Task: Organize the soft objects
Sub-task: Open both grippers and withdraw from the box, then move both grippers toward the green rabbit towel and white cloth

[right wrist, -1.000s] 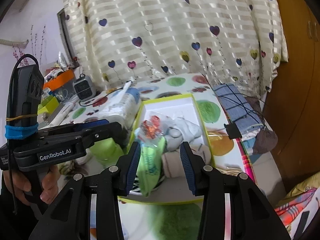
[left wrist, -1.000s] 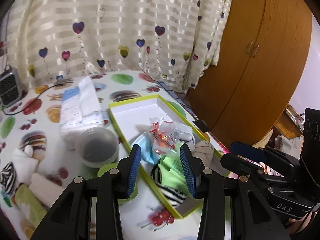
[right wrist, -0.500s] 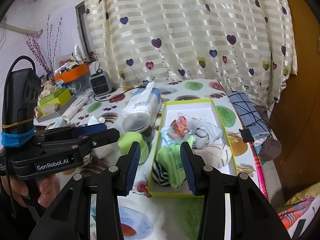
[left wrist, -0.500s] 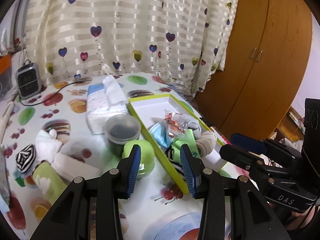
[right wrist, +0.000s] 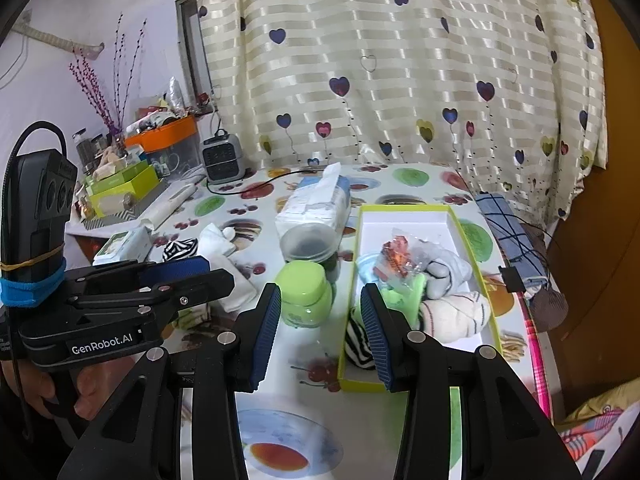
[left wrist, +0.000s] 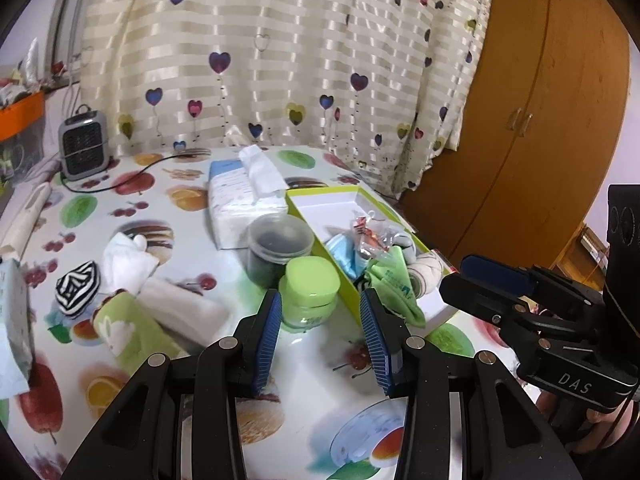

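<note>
A yellow-green box on the fruit-print table holds rolled socks: a green one, a cream striped one, a black-and-white one, a blue one and a plastic bag. Loose on the table at left lie a zebra-striped sock, a white sock, a green towel roll and a white roll. My left gripper is open and empty above the table, behind a green jar. My right gripper is open and empty at the box's near left corner.
A green-lidded jar and a dark plastic tub stand beside the box. A tissue pack lies behind them. A small heater with its cord sits at the back left. A wooden wardrobe is at right.
Both grippers have pulled back and up from the box, still open and empty. More of the table and the loose socks at left has come into view.
</note>
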### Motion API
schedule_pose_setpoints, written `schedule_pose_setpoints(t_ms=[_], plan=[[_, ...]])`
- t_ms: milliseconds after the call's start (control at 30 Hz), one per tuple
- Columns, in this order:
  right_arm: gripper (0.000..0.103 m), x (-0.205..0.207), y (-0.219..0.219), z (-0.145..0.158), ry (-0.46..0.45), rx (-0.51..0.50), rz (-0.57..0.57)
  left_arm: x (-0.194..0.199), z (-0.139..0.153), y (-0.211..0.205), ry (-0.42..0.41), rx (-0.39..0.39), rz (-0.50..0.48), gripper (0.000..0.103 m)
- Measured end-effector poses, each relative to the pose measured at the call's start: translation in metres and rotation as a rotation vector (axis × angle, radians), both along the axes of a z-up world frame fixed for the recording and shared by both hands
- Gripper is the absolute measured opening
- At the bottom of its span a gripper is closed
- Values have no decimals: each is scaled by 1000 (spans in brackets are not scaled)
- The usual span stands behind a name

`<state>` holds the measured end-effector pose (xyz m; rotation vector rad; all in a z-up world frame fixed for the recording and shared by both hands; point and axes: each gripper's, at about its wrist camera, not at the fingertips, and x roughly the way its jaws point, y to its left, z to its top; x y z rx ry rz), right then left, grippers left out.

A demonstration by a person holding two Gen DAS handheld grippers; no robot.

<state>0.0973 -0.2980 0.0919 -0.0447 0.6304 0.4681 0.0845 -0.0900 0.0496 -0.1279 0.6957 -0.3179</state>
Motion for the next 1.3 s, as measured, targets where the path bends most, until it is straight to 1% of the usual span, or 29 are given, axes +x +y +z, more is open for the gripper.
schedule_pose_setpoints(t_ms=[367,767,867,933,1000,1200,1300], plan=[[43,-6,18,1,-3,-8,35,-8,-4,23,6,-21,47,39],[43,-5,36,0,3,2,84,-10,-19,78,42,-65,170,40],[43,-3,43,-3,12,0,101,-10,-25,92,56,-70,206,41],[43,-3,46,-4,15,0,109,-10,-30,100,67,-77,230,44],[43,-1,49,-6,20,1,118,-10,-37,108,82,-81,253,45],[43,4,60,-12,39,-2,149,-2,-53,120,129,-85,301,46],[43,6,66,-14,45,-5,165,3,-60,123,147,-84,323,48]])
